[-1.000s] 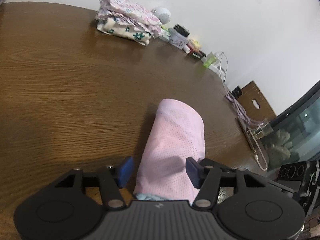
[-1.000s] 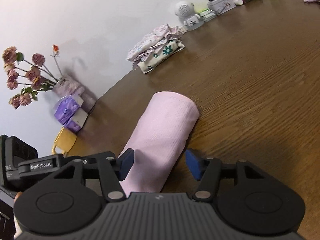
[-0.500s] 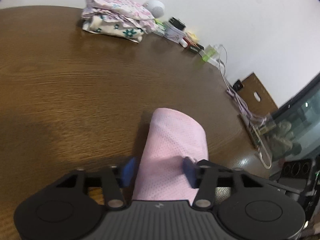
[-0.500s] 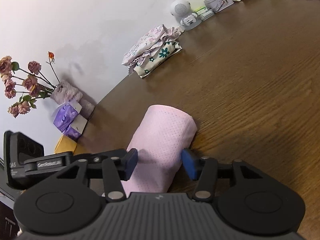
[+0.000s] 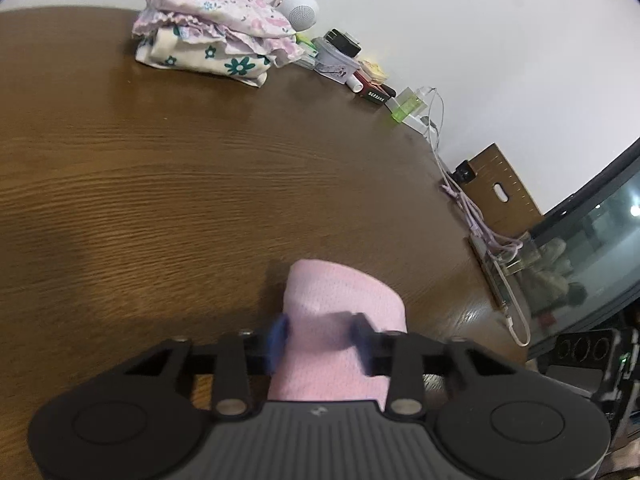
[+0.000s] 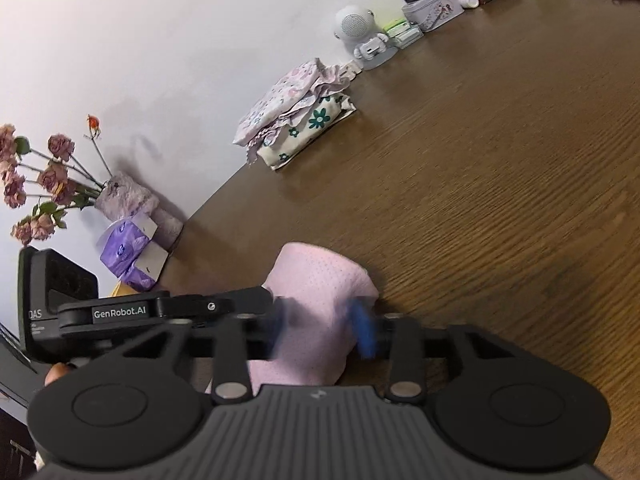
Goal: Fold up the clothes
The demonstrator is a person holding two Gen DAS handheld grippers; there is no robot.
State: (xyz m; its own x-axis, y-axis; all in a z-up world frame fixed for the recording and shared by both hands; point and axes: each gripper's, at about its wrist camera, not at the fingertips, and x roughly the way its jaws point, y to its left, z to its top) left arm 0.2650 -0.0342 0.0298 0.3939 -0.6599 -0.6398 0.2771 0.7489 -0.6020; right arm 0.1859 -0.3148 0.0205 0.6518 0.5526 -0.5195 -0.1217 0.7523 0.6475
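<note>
Behind the pink roll (image 5: pixel 344 312), folded clothes (image 5: pixel 216 46) lie well apart.

Perforated pink cloth (image 5: pixel 344 300), grained wood table (image 5: pixel 160 184)

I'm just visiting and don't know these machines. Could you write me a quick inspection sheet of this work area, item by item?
Surface: brown wood-grain table, bare in the middle.
Job's things: pink folded garment lying near the front edge; stack of folded floral clothes by the wall.
Clutter: white round speaker, small tin box, dark box and green bottle along the wall.
Grippers: left hand-held gripper and right hand-held gripper each have the pink garment between blue fingers; pads blurred, so grip uncertain.
Cables: white and purple cords at the table's far right edge.
Surroundings: white wall, dried roses in a vase, purple tissue packs.
</note>
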